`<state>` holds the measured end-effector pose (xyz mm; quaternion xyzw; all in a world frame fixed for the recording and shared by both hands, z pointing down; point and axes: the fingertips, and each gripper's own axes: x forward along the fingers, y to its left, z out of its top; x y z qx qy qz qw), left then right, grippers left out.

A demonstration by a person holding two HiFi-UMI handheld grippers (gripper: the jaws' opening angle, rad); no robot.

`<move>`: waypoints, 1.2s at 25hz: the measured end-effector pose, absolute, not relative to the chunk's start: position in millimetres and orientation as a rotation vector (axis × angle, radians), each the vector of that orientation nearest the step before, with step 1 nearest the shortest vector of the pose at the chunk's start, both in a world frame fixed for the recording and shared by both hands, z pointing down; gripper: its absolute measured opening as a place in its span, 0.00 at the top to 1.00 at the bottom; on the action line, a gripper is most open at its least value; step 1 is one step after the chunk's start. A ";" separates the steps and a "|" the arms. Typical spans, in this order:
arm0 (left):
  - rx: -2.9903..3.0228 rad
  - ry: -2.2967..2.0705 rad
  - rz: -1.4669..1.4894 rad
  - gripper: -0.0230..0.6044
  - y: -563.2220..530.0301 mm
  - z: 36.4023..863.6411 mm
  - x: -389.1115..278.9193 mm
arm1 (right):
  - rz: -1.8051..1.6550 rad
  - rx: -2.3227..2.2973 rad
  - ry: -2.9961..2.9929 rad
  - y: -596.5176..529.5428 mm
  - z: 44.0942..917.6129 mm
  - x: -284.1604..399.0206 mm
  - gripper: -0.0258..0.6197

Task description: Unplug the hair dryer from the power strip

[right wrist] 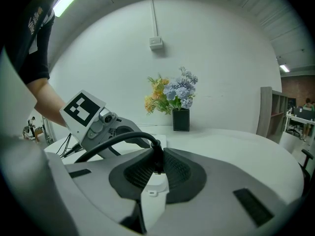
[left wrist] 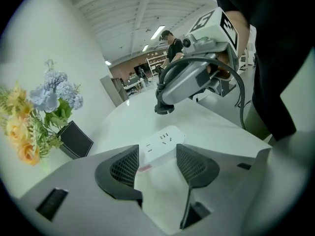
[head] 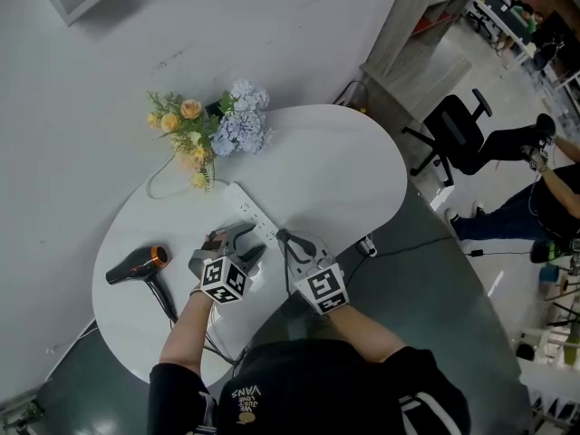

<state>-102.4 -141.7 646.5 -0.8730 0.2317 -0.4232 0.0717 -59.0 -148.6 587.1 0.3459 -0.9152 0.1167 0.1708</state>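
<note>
1. Your right gripper [right wrist: 156,163] has its jaws pressed together on the black plug [left wrist: 164,108] of the hair dryer. In the right gripper view, the cable [right wrist: 113,144] rises out of the closed pads at frame centre and arcs to the left.

2. In the left gripper view, the plug hangs at upper centre. It is lifted off the table [head: 344,179] and apart from the power strip [left wrist: 162,140], which lies just below it.

3. Your left gripper [left wrist: 153,156] has its jaws spread. The near end of the power strip lies between the two pads. You cannot tell from any view whether the pads touch its sides.

4. In the head view, both grippers sit side by side at lower centre, over the near edge of the table. The power strip runs diagonally from them toward the upper left.

5. The hair dryer [head: 136,265] lies on the table at the left of the head view, well apart from the strip. Its black body has an orange band.

6. A bunch of flowers [head: 208,130], yellow and pale blue, stands at the far edge of the table in a black vase [right wrist: 180,119].

7. Beyond the table, at the right of the head view, you see a black office chair [head: 458,134] and a grey shelf unit [head: 412,30].
</note>
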 end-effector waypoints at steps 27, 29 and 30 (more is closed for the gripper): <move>-2.640 1.485 -0.788 0.92 -88.9 536.8 -122.7 | 0.259 0.920 -2.685 -105.7 538.6 -33.5 0.85; -2.627 1.532 -0.757 0.92 -82.8 530.1 -124.2 | 0.250 0.909 -2.695 -101.1 535.2 -32.1 0.85; -2.618 1.552 -0.746 0.93 -80.2 527.5 -125.1 | 0.245 0.902 -2.701 -99.5 533.3 -31.7 0.85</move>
